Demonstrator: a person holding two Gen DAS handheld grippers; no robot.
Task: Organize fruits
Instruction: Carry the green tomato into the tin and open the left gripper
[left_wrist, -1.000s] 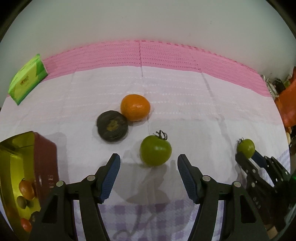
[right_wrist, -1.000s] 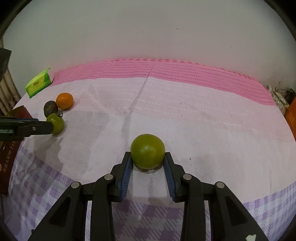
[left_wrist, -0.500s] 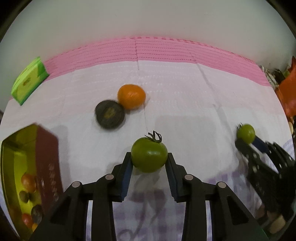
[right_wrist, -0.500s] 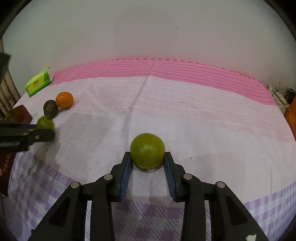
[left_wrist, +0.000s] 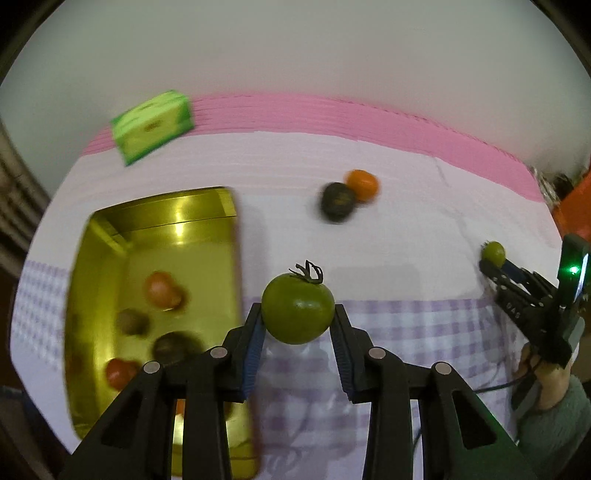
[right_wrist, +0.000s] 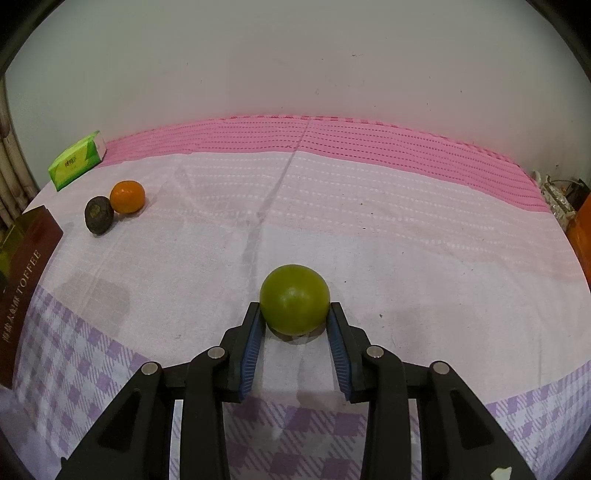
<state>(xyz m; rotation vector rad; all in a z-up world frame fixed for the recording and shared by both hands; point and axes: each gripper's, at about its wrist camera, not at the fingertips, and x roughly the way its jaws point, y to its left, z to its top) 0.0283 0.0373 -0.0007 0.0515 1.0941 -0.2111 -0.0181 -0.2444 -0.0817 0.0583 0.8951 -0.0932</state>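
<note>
Now the left gripper (left_wrist: 297, 326) is pinching a green tomato (left_wrist: 297, 312) with a dark curly stem on top. Its blue pads (left_wrist: 255, 343) press on both sides of the tomato, and the tomato is up in the air, off the cloth (left_wrist: 388, 229). Just to the left of it sits a gold tin (left_wrist: 207, 214) with its top open. Inside the tin are some small fruits — reddish ones and dark ones — but they look blurry.

Farther back on the cloth lie an orange (right_wrist: 127, 196) and a dark round fruit (right_wrist: 98, 215). They touch each other. A green tissue pack (right_wrist: 77, 160) rests near the pink stripe at the back.

The right gripper (right_wrist: 294, 325) is squeezing a second green fruit (right_wrist: 294, 304), smooth and round. This one sits low on the cloth, with a small shadow under it — I cannot tell if it is lifted a little. From the left camera you can see a hand (left_wrist: 543, 376) holding that gripper, with a grey sleeve (left_wrist: 554, 424) below it.
</note>
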